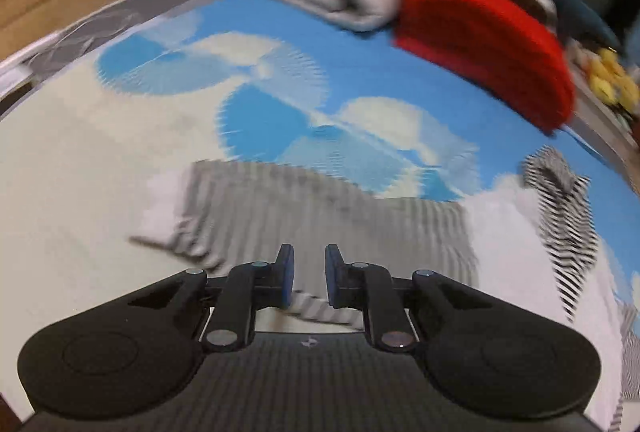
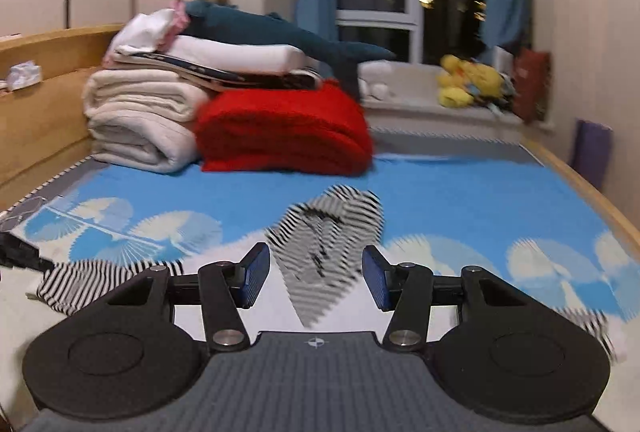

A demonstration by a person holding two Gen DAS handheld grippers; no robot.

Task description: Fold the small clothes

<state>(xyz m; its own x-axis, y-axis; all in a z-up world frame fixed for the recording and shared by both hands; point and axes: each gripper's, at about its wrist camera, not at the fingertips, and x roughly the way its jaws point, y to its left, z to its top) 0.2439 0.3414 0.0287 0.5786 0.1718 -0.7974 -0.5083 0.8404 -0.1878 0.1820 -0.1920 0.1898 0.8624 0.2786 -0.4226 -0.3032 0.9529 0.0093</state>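
Note:
A black-and-white striped garment [image 1: 320,228] lies spread on the blue and white cloud-print sheet [image 1: 360,64]. My left gripper [image 1: 308,282] hovers over its near edge, jaws slightly apart with nothing between them. A second striped piece [image 1: 560,228] lies to the right. In the right wrist view this bunched striped piece [image 2: 324,244] lies just ahead of my right gripper [image 2: 316,280], which is open wide and empty. Another striped part [image 2: 92,284] lies at the left.
A folded red blanket [image 2: 284,128] and folded cream blankets [image 2: 140,116] are stacked at the bed's far end, with a plush shark [image 2: 280,32] on top. A wooden bed frame [image 2: 40,104] runs along the left. Yellow toys [image 2: 468,80] sit on the windowsill.

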